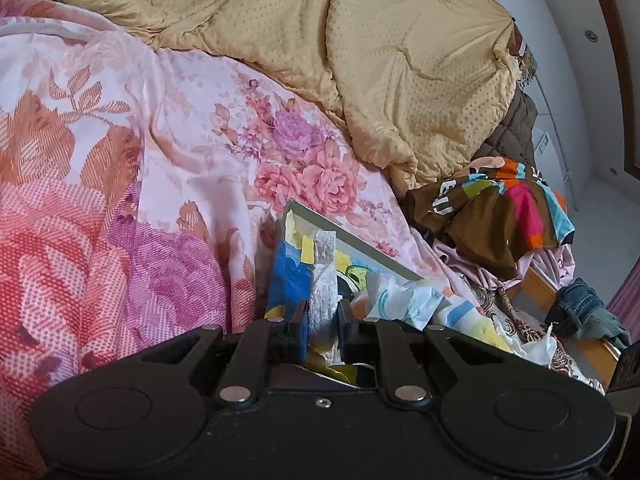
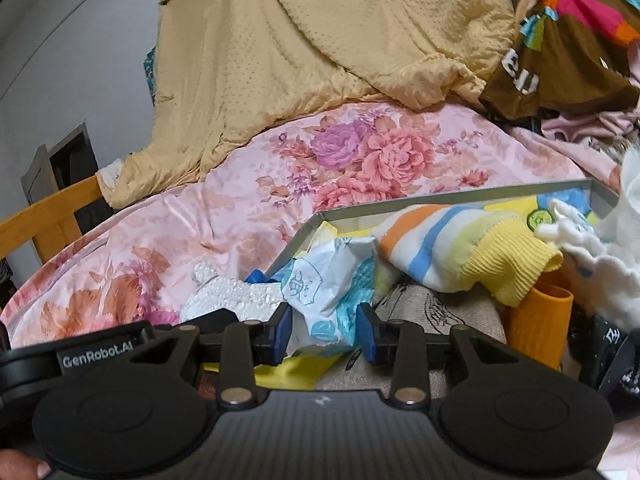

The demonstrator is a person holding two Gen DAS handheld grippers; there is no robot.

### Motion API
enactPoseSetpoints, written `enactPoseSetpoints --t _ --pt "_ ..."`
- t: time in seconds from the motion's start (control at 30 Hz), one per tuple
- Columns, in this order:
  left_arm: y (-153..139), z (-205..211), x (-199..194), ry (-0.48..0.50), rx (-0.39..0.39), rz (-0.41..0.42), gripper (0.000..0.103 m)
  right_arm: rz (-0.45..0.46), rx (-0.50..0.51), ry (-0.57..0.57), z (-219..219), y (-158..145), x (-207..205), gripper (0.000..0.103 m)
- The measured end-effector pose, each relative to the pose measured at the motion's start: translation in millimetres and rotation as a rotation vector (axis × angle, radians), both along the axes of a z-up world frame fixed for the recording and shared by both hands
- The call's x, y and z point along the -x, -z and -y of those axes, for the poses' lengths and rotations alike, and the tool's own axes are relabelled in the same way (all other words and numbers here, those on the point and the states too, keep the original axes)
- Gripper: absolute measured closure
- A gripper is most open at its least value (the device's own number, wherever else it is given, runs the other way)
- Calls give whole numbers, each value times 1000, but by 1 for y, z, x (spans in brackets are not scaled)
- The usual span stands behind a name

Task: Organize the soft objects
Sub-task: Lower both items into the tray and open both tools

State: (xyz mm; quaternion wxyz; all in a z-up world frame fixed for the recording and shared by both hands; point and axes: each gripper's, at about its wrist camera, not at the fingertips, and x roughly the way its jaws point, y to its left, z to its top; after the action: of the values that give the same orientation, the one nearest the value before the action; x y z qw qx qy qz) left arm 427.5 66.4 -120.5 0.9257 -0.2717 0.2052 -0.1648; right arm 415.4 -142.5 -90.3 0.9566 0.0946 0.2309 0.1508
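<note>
A shallow grey-rimmed box (image 1: 352, 236) (image 2: 440, 196) lies on the bed with soft items in it. My left gripper (image 1: 323, 312) is shut on a strip of white bumpy foam (image 1: 325, 272), which stands up between its blue pads at the box's near corner. My right gripper (image 2: 325, 320) is shut on a crumpled white piece with teal print (image 2: 320, 296), held over the box's near edge. A striped sock with a yellow cuff (image 2: 452, 248) lies in the box to the right of it. The white foam (image 2: 236, 296) also shows to the left of the right gripper.
A yellow dotted quilt (image 1: 360, 40) (image 2: 320, 40) is heaped behind the box on a pink floral sheet (image 1: 180, 140) (image 2: 240, 208). A brown multicoloured garment (image 1: 500, 208) (image 2: 560, 60) and jeans (image 1: 580, 308) lie at the right. An orange tube (image 2: 540, 320) and white fluffy cloth (image 2: 592, 256) sit beside the sock.
</note>
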Motion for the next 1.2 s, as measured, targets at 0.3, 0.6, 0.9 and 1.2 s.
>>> enactPoseSetpoints --t 0.3,0.6,0.9,1.2 --pt "0 3 -2 6 -13 -9 84 -20 -9 -1 4 -1 -3 53" --pt "1 2 -1 22 3 5 63 -9 8 15 8 -13 6 26" --pt "3 1 3 44 33 45 48 17 61 52 14 -26 21 12" --pt "0 3 10 47 23 71 34 42 67 60 29 -40 43 5"
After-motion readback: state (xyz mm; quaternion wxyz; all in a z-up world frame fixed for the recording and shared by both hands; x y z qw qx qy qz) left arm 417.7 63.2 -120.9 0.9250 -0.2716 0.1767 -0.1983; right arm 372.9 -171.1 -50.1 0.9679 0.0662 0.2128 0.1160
